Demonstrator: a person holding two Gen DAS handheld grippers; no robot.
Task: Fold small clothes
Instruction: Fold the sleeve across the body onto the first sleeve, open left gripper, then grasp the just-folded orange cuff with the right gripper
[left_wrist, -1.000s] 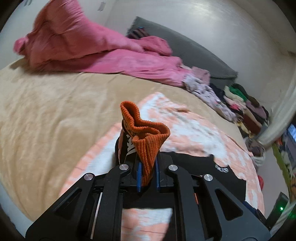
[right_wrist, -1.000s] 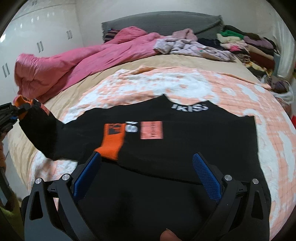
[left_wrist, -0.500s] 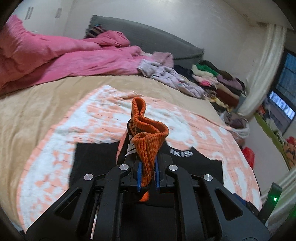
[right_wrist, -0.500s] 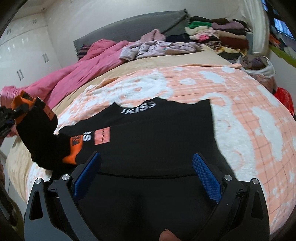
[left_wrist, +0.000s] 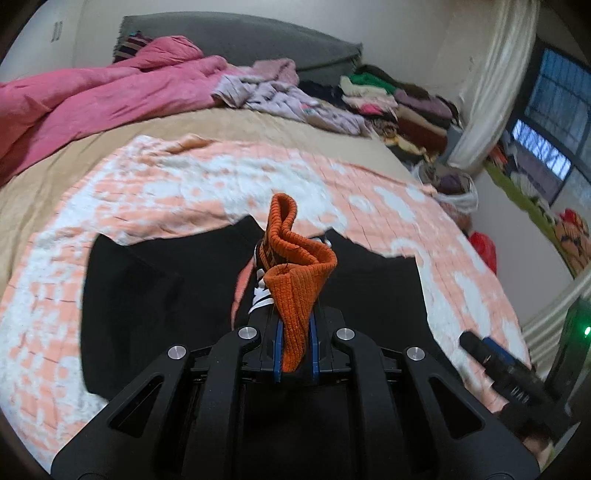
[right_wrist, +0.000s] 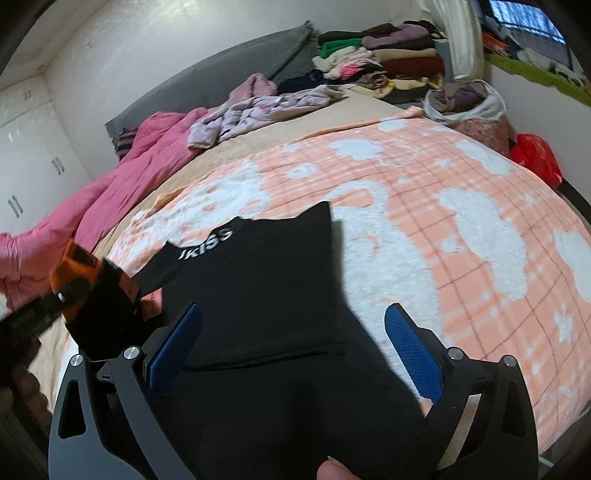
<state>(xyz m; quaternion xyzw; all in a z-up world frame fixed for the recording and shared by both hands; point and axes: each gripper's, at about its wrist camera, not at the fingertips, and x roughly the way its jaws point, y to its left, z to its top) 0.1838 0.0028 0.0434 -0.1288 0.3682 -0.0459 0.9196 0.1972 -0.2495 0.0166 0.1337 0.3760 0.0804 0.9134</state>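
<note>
**Sleeve carried across the black top for a fold**

My left gripper (left_wrist: 293, 347) is clamped on the orange ribbed cuff (left_wrist: 295, 273) of a black sweatshirt (right_wrist: 258, 295), the cuff standing up between the blue pads. A second ago this cuff hung out over the bare beige bedspread (left_wrist: 55, 173) at the garment's edge. Now it sits above the middle of the black body, so the sleeve is being brought inward, which I judge to be the first fold.

My right gripper (right_wrist: 293, 343) hovers with its blue pads wide apart and nothing between them, over the lower part of the top. It has swung toward the garment's right edge since the earlier frame.

The sweatshirt lies flat on a peach and white blanket (right_wrist: 461, 229), white lettering near its neckline. The picture is smeared, so I cannot tell whether the sleeve already touches the body.

Beyond lie a pink quilt (left_wrist: 92, 96), a lilac patterned garment (right_wrist: 258, 110) and stacked folded clothes (right_wrist: 369, 55).
</note>
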